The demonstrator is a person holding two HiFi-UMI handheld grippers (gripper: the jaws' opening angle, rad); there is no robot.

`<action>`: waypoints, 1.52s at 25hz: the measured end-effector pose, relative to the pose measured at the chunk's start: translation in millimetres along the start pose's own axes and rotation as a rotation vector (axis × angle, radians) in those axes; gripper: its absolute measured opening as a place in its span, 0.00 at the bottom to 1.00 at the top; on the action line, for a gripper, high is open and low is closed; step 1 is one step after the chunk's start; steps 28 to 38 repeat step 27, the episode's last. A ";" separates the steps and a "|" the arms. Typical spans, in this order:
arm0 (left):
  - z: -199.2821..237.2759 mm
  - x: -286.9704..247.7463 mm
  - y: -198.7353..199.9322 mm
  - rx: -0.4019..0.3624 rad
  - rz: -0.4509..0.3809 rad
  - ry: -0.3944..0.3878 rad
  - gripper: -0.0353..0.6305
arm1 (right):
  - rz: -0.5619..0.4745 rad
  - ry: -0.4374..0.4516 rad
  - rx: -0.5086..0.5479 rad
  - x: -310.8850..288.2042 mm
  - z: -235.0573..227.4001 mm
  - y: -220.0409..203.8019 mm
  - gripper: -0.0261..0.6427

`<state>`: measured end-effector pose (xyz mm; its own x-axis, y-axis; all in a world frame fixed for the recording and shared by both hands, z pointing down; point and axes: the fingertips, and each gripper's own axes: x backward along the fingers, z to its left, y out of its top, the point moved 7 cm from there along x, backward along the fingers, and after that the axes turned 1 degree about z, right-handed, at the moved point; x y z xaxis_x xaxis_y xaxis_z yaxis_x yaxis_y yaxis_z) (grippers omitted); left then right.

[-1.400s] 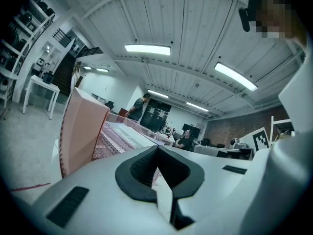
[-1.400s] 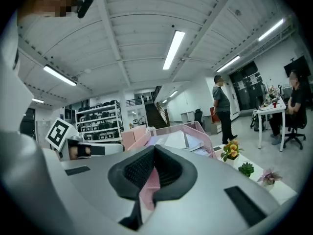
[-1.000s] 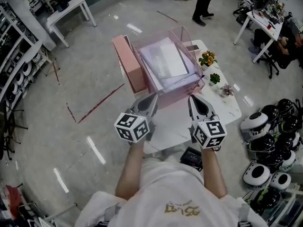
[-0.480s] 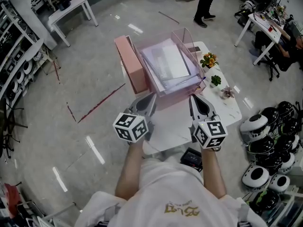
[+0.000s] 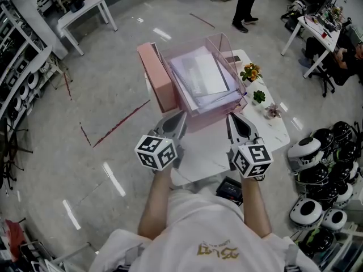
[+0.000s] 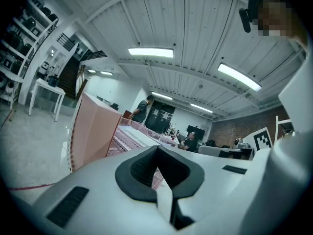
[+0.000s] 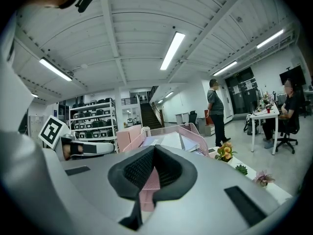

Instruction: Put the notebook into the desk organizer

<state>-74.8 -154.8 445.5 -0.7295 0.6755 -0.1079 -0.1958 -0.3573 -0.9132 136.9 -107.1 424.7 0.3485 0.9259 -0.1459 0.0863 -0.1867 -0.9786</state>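
Note:
On the white table (image 5: 210,158) stands a pink mesh desk organizer (image 5: 209,117). A pale notebook (image 5: 201,75) lies flat with papers in its top tray. A tall pink file box (image 5: 154,75) stands against the organizer's left side. Both grippers hover side by side over the table's near edge and point at the organizer without touching it. My left gripper (image 5: 177,123) is shut with nothing in it, and so is my right gripper (image 5: 233,122). In the right gripper view the organizer (image 7: 191,131) shows just beyond the closed jaws. In the left gripper view the file box (image 6: 95,131) rises ahead on the left.
Three small potted plants (image 5: 250,71) line the table's right edge. Several helmets (image 5: 323,169) lie on the floor at the right. A person (image 5: 245,4) stands beyond the table. A black device (image 5: 229,188) sits under the table's near edge. Shelving (image 5: 17,78) runs along the left.

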 end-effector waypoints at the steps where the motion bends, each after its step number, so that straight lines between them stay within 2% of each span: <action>1: 0.3 0.4 0.2 0.001 0.000 0.001 0.08 | 0.000 0.001 0.001 0.0 0.5 0.1 0.05; 38: -2.5 0.0 -1.4 0.004 0.008 -0.005 0.08 | 0.003 -0.006 0.000 3.2 -3.6 -1.3 0.05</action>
